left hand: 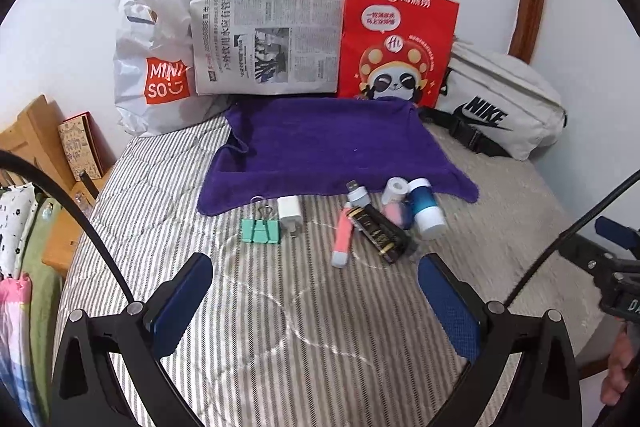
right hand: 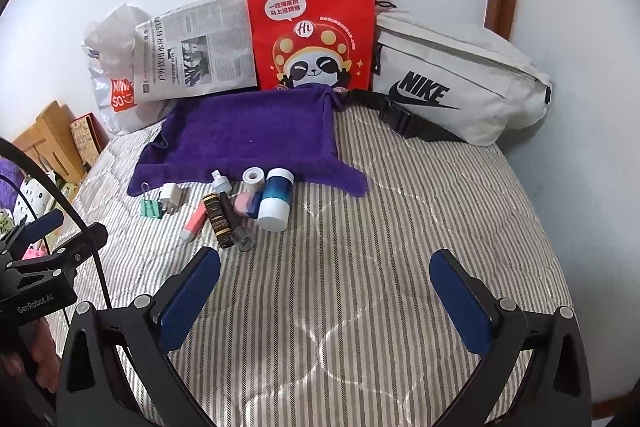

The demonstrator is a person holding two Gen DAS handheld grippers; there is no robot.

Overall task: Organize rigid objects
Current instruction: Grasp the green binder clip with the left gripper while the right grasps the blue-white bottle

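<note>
Striped bedding [right hand: 400, 227] covers the bed beneath both grippers, with a purple towel [left hand: 328, 147] spread well beyond the fingers. Left gripper [left hand: 316, 303] and right gripper [right hand: 326, 303] each hover with fingers wide apart, gripping nothing. Ahead of the left fingers lie a blue-and-white bottle [left hand: 426, 209], a dark box [left hand: 380, 233], a pink tube [left hand: 343, 239], a white charger [left hand: 289, 213] and a green binder clip [left hand: 260, 229].

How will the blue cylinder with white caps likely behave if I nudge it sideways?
The blue cylinder with white caps lies on its side on the striped quilt, so it may roll. The pink-and-blue block touching its left side would probably stop it that way. Its smooth, rounded surface looks slippery, so grip across the middle.
</note>
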